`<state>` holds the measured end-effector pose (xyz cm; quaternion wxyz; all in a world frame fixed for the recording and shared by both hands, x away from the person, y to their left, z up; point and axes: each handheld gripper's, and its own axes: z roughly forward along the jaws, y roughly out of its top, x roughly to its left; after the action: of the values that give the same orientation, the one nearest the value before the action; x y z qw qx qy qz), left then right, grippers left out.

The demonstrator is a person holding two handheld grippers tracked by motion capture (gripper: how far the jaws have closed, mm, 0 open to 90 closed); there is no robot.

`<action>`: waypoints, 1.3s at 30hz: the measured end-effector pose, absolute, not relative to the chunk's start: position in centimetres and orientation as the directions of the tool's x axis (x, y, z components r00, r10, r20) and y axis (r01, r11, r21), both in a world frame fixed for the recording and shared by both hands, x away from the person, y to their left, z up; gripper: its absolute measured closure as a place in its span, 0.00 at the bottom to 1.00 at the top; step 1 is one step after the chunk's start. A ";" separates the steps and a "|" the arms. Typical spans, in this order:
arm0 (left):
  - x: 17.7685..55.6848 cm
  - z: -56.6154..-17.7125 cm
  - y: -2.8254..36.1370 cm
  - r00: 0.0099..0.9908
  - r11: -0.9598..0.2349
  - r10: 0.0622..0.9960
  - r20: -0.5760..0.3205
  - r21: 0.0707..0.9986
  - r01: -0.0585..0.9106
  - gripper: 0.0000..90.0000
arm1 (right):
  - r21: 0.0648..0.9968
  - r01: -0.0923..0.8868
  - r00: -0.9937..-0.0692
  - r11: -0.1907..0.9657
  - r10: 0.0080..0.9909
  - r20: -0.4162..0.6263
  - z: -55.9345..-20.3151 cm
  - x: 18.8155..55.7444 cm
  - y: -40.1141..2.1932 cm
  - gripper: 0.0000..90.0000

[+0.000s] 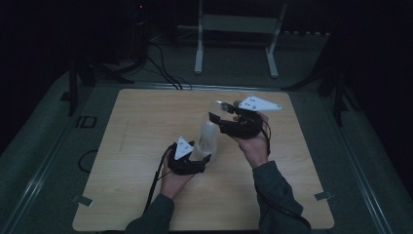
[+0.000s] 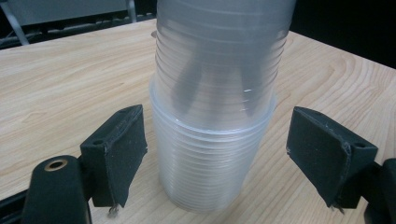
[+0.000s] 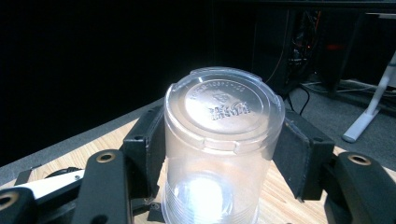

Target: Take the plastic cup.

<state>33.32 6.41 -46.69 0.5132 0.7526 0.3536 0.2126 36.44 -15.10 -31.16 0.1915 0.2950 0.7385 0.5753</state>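
A stack of clear plastic cups (image 1: 208, 139) stands mouth-down on the wooden table (image 1: 141, 126), leaning slightly. My left gripper (image 1: 200, 160) sits at its foot. In the left gripper view the lower cups (image 2: 212, 163) stand between the two black pads (image 2: 119, 149), with a small gap on each side, so my left gripper (image 2: 219, 163) is open. My right gripper (image 1: 217, 114) is shut on the top cup (image 1: 216, 105), up at the stack's upper end. In the right gripper view that cup (image 3: 224, 140) shows its embossed base, and my right gripper (image 3: 222, 154) presses both its sides.
A white metal stand (image 1: 234, 29) is on the floor beyond the table's far edge, with dark cables (image 1: 163, 68) to its left. Bare tabletop lies left and right of the hands. A person's forearms in grey sleeves (image 1: 277, 195) come in from the near edge.
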 end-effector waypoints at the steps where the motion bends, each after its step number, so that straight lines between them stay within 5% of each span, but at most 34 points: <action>1: 33.3 -46.7 6.5 0.659 -0.224 0.751 -0.040 0.923 0.312 0.23 | 0.963 0.214 -0.752 0.163 0.657 0.056 -31.1 36.4 -15.1 0.44; 39: 31.4 -46.4 7.0 0.681 -0.217 0.730 -0.047 0.930 0.297 0.27 | 0.967 0.217 -0.688 0.132 0.723 0.055 -31.4 35.1 -20.3 0.44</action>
<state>31.37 7.00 -46.38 0.5243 0.7522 0.3413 0.2069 35.11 -20.26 -31.40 0.2215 0.3269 0.7191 0.5718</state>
